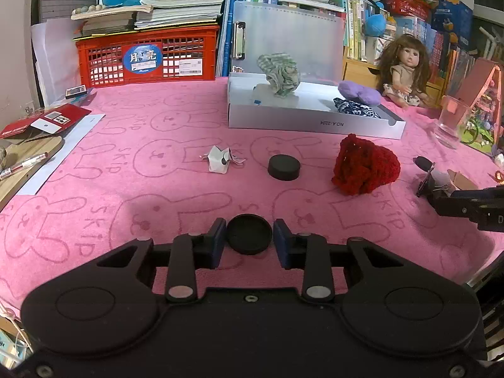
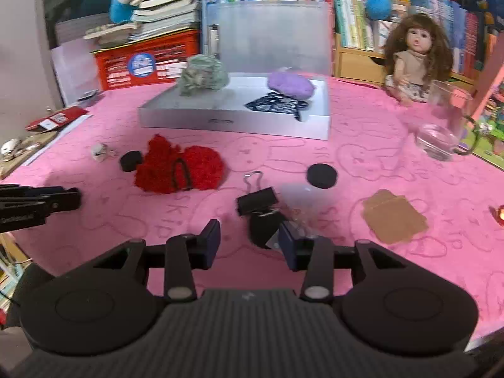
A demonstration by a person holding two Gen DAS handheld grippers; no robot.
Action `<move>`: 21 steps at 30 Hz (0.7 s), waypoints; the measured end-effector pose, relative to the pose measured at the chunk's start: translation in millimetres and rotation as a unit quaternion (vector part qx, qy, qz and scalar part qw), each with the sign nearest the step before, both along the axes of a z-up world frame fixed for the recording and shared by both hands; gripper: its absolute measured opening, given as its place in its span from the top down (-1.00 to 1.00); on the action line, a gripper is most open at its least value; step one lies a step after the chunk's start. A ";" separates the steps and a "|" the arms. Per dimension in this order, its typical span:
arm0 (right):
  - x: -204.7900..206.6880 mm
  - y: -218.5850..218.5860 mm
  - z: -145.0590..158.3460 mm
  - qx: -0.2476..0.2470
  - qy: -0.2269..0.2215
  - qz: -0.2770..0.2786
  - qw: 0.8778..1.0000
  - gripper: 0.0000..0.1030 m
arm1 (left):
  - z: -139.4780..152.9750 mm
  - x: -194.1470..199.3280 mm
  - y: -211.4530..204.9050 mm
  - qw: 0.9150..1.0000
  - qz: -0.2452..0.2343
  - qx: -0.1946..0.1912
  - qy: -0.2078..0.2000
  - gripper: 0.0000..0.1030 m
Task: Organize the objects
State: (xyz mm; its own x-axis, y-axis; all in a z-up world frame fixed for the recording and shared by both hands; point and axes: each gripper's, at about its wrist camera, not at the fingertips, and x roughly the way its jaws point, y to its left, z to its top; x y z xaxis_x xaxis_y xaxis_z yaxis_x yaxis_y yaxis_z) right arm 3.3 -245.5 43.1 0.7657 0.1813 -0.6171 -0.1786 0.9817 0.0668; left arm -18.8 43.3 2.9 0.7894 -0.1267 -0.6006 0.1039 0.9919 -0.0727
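My left gripper (image 1: 249, 236) is shut on a small black round cap (image 1: 249, 234) that rests low on the pink towel (image 1: 126, 189). Beyond it lie a second black cap (image 1: 283, 167), a crumpled paper scrap (image 1: 222, 159) and a red knitted scrunchie (image 1: 365, 170). My right gripper (image 2: 249, 237) stands open. A dark clip piece with clear plastic wrap (image 2: 264, 231) sits between its fingers, against the right one and apart from the left. A black binder clip (image 2: 256, 200) lies just ahead, and another black cap (image 2: 322, 175) farther off.
A white shallow box (image 1: 315, 123) at the back holds a green scrunchie (image 1: 280, 74), a purple one (image 1: 359, 93) and a dark patterned one (image 1: 356, 108). A glass mug (image 2: 441, 138), a doll (image 2: 415, 60) and a brown card (image 2: 393, 217) sit right; a red crate (image 1: 148, 56) back left.
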 end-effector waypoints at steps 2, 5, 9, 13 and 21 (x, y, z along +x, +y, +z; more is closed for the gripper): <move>-0.4 -1.0 0.6 0.004 0.004 -0.001 1.000 0.04 | -0.1 -0.2 0.3 1.000 0.000 0.000 0.000 0.40; -3.4 -4.8 1.9 0.021 0.010 0.005 1.000 0.04 | 0.0 -0.3 0.5 1.000 0.000 -0.001 0.000 0.40; -5.0 -2.8 0.9 0.027 0.018 0.024 0.999 0.04 | 0.2 -0.3 0.3 1.000 0.000 -0.001 0.000 0.40; -1.8 -1.2 -4.2 0.008 0.023 0.007 1.000 -0.08 | 0.0 -0.5 0.4 1.000 0.000 -0.002 0.000 0.41; 8.3 -6.3 -5.5 -0.034 0.012 -0.035 0.999 -0.09 | 0.2 -2.1 -1.0 1.000 -0.003 -0.002 -0.002 0.41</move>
State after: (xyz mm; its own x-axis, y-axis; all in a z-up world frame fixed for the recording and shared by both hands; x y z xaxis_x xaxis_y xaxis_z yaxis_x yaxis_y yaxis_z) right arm 11.6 -251.8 37.6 0.7601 0.0854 -0.6441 -0.1088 0.9941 0.0034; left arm -20.9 42.3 3.1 0.7904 -0.1346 -0.5975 0.1106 0.9909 -0.0770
